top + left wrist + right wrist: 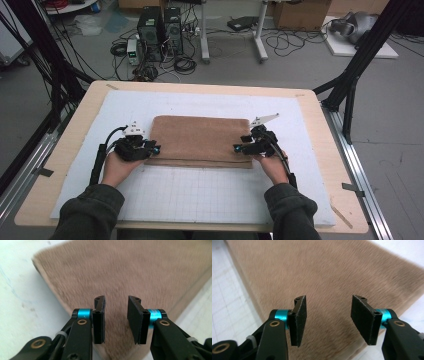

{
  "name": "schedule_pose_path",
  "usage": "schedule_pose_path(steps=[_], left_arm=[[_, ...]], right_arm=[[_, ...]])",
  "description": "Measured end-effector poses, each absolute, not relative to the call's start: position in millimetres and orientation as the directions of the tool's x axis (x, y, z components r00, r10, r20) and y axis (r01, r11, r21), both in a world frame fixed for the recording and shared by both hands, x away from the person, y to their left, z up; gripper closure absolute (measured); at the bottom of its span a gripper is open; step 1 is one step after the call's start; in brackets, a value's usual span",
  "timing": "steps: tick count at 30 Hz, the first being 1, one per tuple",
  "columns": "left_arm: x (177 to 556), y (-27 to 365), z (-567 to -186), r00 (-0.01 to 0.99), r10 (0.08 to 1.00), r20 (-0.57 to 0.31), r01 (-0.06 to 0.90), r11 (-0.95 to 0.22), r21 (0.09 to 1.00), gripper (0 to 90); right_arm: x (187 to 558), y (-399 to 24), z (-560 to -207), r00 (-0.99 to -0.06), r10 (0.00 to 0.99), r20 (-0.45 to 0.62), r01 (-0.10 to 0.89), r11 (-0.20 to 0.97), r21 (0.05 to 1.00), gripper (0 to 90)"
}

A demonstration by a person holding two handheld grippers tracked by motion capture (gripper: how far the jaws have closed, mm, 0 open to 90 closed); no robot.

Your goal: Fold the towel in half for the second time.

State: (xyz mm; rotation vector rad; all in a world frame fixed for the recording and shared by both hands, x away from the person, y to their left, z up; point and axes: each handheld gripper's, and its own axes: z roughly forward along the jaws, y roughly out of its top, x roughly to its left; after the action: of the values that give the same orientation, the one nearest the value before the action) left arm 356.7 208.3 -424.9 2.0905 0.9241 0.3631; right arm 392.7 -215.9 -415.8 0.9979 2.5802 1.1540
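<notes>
A folded brown towel [200, 140] lies flat on the white grid mat [200, 195] in the middle of the table. My left gripper [152, 148] sits at the towel's near-left corner, held in the person's left hand. Its jaws [116, 300] stand open just above the brown pile [125, 272], with nothing pinched between the pads. At the towel's near-right corner my right gripper [239, 148] points inward. Its jaws [328, 298] are open wider over the towel [324, 272], and the pads are bare.
The mat covers most of a wooden tabletop [70, 145]. Black frame struts [350, 85] rise at both far corners. Computer towers [160, 32], cables and boxes stand on the floor beyond the table.
</notes>
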Motion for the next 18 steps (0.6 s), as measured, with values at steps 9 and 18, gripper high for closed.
schedule_pose_path(steps=[9, 18], left_arm=[[349, 211, -437, 0.685, 0.727, -0.051, 0.493, -0.411, 0.766, 65.6], [349, 212, -434, 0.687, 0.722, -0.077, 0.491, -0.384, 0.782, 57.4]], right_arm=[[381, -214, -431, -0.773, 0.625, 0.110, 0.506, 0.501, 0.702, 43.8], [379, -214, -430, -0.765, 0.636, 0.104, 0.501, 0.486, 0.716, 35.5]])
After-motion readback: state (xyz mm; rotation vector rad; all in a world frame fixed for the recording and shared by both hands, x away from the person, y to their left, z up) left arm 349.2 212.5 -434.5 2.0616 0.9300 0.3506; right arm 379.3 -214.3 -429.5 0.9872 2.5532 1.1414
